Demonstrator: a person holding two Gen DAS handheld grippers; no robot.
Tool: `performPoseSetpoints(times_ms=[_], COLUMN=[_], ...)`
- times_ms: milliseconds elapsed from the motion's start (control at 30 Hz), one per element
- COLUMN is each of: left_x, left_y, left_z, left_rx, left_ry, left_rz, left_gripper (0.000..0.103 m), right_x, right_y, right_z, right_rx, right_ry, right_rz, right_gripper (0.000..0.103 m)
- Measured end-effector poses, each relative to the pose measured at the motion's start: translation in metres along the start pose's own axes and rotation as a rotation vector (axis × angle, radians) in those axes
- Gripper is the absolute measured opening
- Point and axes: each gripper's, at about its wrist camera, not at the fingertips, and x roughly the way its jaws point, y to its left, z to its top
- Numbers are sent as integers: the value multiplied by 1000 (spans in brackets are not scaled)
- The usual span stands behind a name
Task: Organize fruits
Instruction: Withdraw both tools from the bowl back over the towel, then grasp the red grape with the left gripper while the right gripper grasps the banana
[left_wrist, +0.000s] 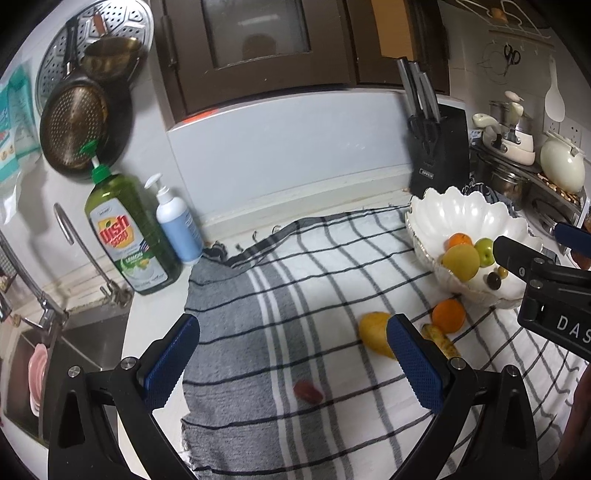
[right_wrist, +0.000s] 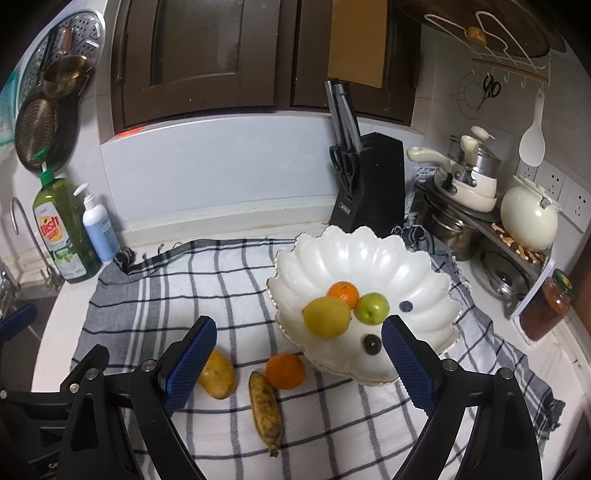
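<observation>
Hovering wide open and empty, right claw (right_wrist: 299, 354) and left claw (left_wrist: 291, 360) face fruit left of the white bowl (right_wrist: 369, 251): mango (right_wrist: 218, 374), orange (right_wrist: 285, 371), banana (right_wrist: 265, 408), plus a small red fruit (left_wrist: 308, 391) farther out. Risk, prob.: round orange rolls if nudged, or loose checked cloth (right_wrist: 155, 295) bunches and drags things. Cloth covers kitchen counter (left_wrist: 155, 306); knife block (right_wrist: 369, 181) behind bowl.

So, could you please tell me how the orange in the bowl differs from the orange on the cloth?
The orange in the bowl sits inside the white bowl, touching the green apple and partly hidden behind the yellow pear. The orange on the cloth lies on the checked cloth beside the banana, fully visible, and looks larger in this view. Both are round and orange.
</observation>
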Motion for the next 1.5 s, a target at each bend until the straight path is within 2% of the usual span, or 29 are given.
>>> performPoseSetpoints(times_ms=[333, 600, 667, 833, 1100, 1167, 1300, 1367, 1500], left_x=[15, 36, 41, 56, 75, 81, 91, 95, 101], left_y=[1, 2, 1, -1, -1, -2, -6, -8, -9], left_z=[-34, -63, -69, -81, -88, -89, -90, -92, -95], left_rx=[-39, -85, -94, -119, -173, -171, -163, -157, -155], left_ry=[33, 69, 76, 103, 136, 149, 174, 189, 196], left_rz=[11, 25, 31, 39, 41, 41, 41, 41, 41], left_gripper=[103, 103, 103, 100, 82, 75, 67, 59, 53], right_x=[18, 43, 51, 65, 78, 82, 89, 93, 99], right_y=[6, 12, 13, 15, 20, 21, 21, 22, 24], right_z=[-31, -61, -68, -80, -90, -93, -97, -99, -102], right_rx=[9, -32, -37, -43, -54, -53, -47, -45, -46], right_ry=[40, 96, 118, 153, 180, 192, 215, 224, 247], right_rz=[35, 61, 71, 86, 110, 116, 132, 138, 151], right_gripper=[91, 76, 70, 67, 64, 61, 54, 52, 40])
